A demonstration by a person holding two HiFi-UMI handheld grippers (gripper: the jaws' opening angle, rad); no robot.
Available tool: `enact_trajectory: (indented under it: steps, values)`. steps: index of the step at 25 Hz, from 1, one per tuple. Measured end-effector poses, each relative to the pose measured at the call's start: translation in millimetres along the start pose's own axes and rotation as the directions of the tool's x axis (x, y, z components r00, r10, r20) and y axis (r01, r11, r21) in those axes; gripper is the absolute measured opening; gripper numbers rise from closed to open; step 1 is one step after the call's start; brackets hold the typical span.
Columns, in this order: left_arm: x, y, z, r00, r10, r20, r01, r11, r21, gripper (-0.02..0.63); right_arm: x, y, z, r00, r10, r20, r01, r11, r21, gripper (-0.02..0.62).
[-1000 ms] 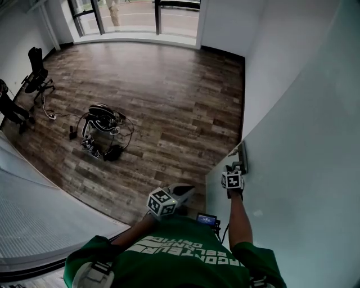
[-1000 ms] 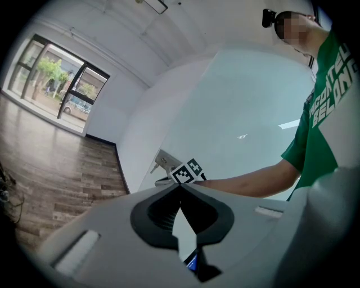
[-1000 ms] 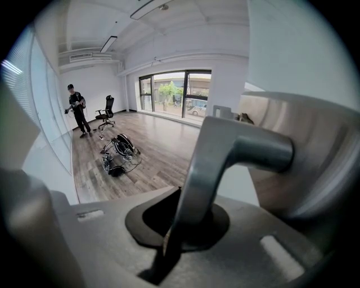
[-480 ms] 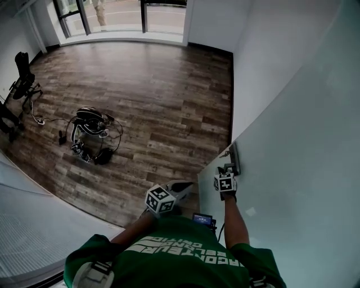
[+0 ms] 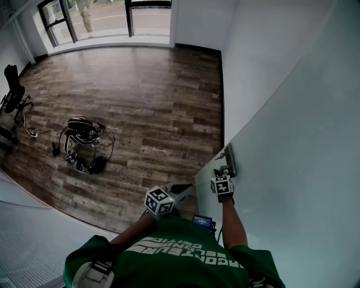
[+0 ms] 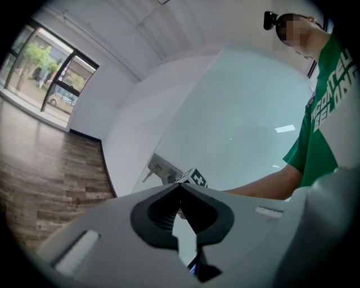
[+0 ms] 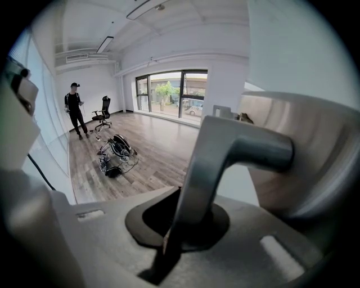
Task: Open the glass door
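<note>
The glass door fills the right side of the head view as a pale pane, its free edge toward the wooden floor. Its metal lever handle sits on a plate near that edge. My right gripper is shut on the handle; in the right gripper view the lever runs down between the jaws of the right gripper. My left gripper hangs beside the door edge, shut and empty. In the left gripper view the left gripper points at the door and the handle plate.
A bag with tangled cables lies on the wooden floor to the left. An office chair stands at the far left. Large windows close the far end. A white wall runs beside the door. A person stands far off.
The head view has swung, so floor, bag and door edge sit further left in the picture. The right gripper stays shut on the handle. The left gripper stays close to the door edge.
</note>
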State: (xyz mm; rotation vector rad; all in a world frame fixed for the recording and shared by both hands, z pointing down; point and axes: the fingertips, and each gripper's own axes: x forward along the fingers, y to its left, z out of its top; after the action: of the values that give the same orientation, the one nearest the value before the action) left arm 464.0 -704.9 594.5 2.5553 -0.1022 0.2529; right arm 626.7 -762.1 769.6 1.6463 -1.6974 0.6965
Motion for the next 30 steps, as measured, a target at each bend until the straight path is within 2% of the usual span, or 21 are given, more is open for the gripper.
enact_trajectory:
  steps: [14,21,26,30]
  values:
    - [22,15,22,0.988,-0.137,-0.073,0.14,0.99,0.031,0.015,-13,-35,-8,0.999,-0.03,-0.014,0.03,0.998,0.053,-0.008]
    - [20,38,24,0.978,-0.177,-0.107,0.181,0.983,0.031,0.016,-8,-58,-24,0.998,-0.06,-0.019,0.061,0.996,0.073,-0.008]
    - [25,41,35,0.97,-0.206,-0.131,0.214,0.975,0.053,0.016,-13,-75,-20,0.997,-0.078,-0.011,0.078,0.994,0.081,-0.008]
    - [28,35,33,0.961,-0.226,-0.158,0.235,0.971,0.043,0.015,-19,-82,-25,0.995,-0.095,-0.011,0.095,0.991,0.096,-0.008]
